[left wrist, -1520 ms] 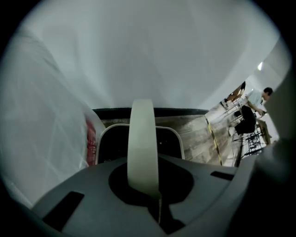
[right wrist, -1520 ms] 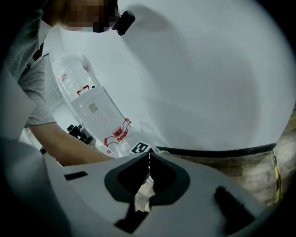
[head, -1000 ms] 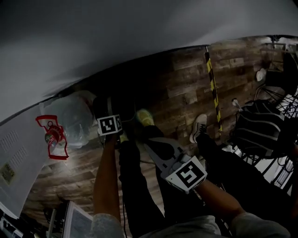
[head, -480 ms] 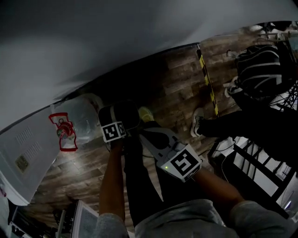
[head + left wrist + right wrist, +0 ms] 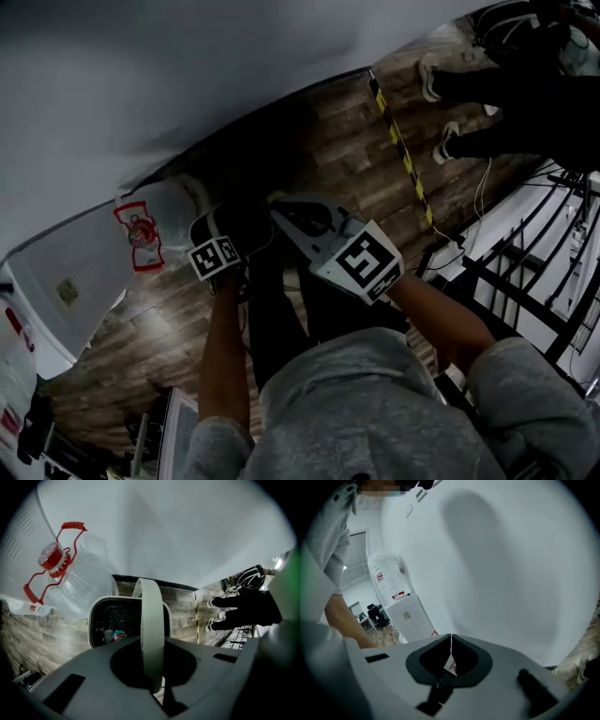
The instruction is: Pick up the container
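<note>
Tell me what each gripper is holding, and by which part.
Left gripper is shut on the arched white handle of the white bin. Right gripper is shut on a thin white slip that I can't identify.

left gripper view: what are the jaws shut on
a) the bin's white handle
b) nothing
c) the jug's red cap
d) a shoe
a: the left gripper is closed on the white handle that arches over the open bin.
</note>
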Demonstrator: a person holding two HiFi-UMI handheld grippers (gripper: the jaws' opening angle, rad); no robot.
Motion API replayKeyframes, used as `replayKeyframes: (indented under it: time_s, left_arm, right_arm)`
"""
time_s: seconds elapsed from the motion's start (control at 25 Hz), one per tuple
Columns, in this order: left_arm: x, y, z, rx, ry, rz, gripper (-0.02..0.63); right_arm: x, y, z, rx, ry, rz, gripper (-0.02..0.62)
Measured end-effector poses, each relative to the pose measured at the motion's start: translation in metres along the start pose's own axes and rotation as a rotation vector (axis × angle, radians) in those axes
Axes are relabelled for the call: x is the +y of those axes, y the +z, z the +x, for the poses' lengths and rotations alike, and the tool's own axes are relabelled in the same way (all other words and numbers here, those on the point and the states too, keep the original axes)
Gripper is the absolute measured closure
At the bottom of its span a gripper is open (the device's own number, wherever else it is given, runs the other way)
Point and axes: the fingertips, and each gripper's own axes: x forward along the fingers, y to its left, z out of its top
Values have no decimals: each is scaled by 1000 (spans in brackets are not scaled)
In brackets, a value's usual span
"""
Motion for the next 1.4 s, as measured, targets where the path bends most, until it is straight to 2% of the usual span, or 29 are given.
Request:
replayKeyframes:
  time_s: [0.36, 0.72, 1.08, 1.24, 1.4]
  left_arm:
    - [-15, -28, -99, -20, 15, -39, 592]
    - [-31, -48, -158, -14, 0, 59, 592]
    - [-39, -60, -175, -40, -49, -39, 591]
    - [-45, -62, -171, -26, -38, -20, 591]
    - [-49, -65, -166, -3, -35, -3, 591]
  right_arm:
    - [0, 87, -67, -100, -76, -97, 569]
    - [-5, 156, -117, -223, -174, -112, 569]
    - [-3, 187, -151, -304, -217, -93, 569]
    - [-7, 189, -160, -327, -232, -66, 570]
    - [-9, 191, -165, -329, -234, -87, 569]
